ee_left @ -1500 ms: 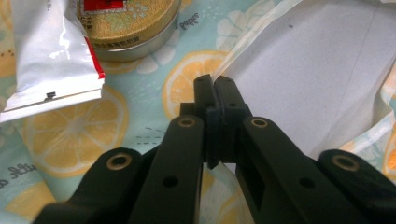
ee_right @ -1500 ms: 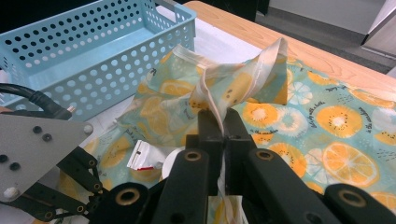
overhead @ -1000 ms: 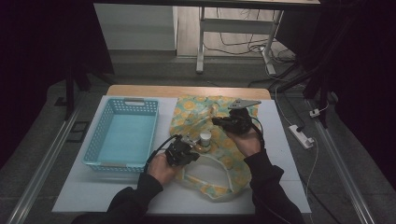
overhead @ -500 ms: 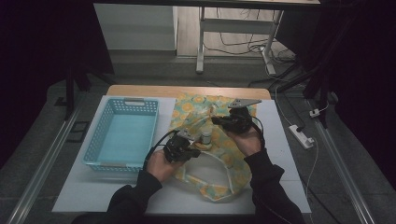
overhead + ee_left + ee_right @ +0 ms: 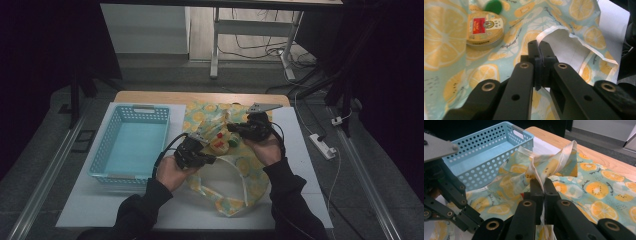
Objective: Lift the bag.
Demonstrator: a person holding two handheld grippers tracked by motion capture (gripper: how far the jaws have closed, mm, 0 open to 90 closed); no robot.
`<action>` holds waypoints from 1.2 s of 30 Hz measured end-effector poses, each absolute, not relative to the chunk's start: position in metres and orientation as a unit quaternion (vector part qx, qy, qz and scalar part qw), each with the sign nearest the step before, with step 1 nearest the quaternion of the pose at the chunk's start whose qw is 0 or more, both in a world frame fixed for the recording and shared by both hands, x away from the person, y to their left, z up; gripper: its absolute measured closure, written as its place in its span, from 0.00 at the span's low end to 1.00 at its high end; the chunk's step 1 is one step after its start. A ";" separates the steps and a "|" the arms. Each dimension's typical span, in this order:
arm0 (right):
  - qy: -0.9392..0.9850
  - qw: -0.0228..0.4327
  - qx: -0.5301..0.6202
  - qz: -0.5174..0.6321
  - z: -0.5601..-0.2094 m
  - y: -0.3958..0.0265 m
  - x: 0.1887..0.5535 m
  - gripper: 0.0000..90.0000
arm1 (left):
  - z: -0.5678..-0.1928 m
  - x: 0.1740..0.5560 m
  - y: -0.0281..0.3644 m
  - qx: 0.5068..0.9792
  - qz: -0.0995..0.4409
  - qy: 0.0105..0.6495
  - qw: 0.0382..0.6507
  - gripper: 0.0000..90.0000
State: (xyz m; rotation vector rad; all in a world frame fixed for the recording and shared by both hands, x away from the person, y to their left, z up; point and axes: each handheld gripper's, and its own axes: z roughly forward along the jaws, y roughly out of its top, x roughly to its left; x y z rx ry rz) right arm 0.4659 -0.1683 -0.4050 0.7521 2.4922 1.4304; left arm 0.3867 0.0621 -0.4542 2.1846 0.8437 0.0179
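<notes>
I see the white table [image 5: 90, 210] carrying a lemon-print bag [image 5: 240, 167] of thin, glossy fabric, lying flat in the middle with its long axis running from twelve o'clock to six o'clock in the high view. Its mouth, edged with a pale hem, opens toward six o'clock and gapes in an oval loop. At nine o'clock from the bag sits a light blue plastic basket [image 5: 112, 150], rectangular, its walls punched with round holes. On the bag's upper half rests a round, flat tin [image 5: 484, 28] with a gold lid and a red label; just past it, at twelve o'clock in the left gripper view, is a blurred green cap [image 5: 492, 5]. My left gripper [image 5: 539, 46] is clenched on the bag's pale hem beside the opening. My right gripper [image 5: 541, 185] is clenched on a gathered fold of the bag's edge, pulling it up into a crumpled peak.
</notes>
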 end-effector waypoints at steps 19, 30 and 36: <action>0.840 0.077 0.236 0.482 -0.384 -0.163 0.465 1.00 | -0.418 0.406 0.075 0.850 -0.018 0.335 0.405 0.99; 0.841 0.069 0.228 0.485 -0.373 -0.161 0.464 1.00 | -0.396 0.419 0.086 0.837 -0.030 0.340 0.428 0.99; 0.838 0.067 0.223 0.493 -0.364 -0.160 0.462 1.00 | -0.384 0.426 0.090 0.832 -0.031 0.337 0.440 0.99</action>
